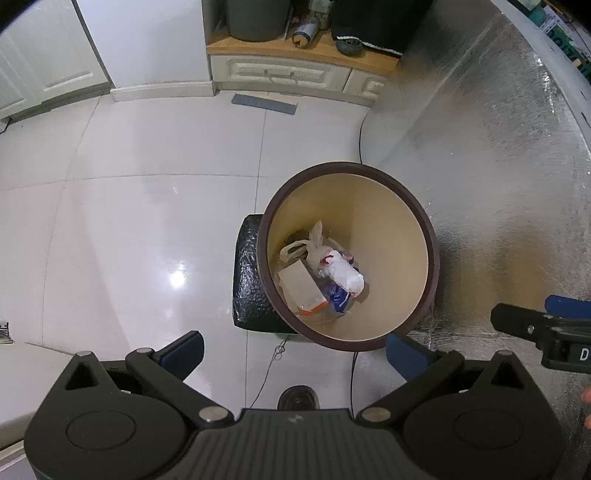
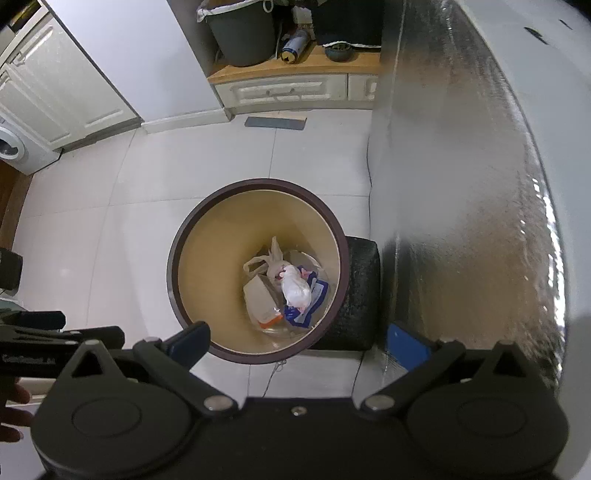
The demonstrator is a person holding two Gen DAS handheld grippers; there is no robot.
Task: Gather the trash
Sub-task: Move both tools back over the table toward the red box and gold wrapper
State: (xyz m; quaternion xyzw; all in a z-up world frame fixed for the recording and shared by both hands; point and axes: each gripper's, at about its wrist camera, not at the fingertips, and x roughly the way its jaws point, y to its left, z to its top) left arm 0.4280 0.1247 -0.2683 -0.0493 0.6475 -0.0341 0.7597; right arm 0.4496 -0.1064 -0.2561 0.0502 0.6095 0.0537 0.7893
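A round bin with a dark brown rim (image 1: 417, 206) and cream inside stands on the white tile floor; it also shows in the right wrist view (image 2: 177, 258). Trash lies at its bottom: a white wrapped bundle (image 1: 345, 275) (image 2: 295, 290), a tan carton (image 1: 299, 286) (image 2: 258, 295), a blue-white wrapper (image 1: 340, 297) (image 2: 310, 306) and a beige bag (image 1: 314, 243) (image 2: 275, 258). My left gripper (image 1: 295, 349) is open and empty above the bin's near rim. My right gripper (image 2: 299, 341) is open and empty over the bin; part of it shows in the left wrist view (image 1: 535, 328).
A black textured block (image 1: 249, 280) (image 2: 360, 291) sits against the bin. A silver foil-covered wall (image 1: 498, 166) (image 2: 461, 203) curves along the right. A wooden-topped cabinet (image 1: 295, 70) with a grey bucket (image 2: 243, 33) stands at the back. A thin cable (image 1: 269, 369) lies on the floor.
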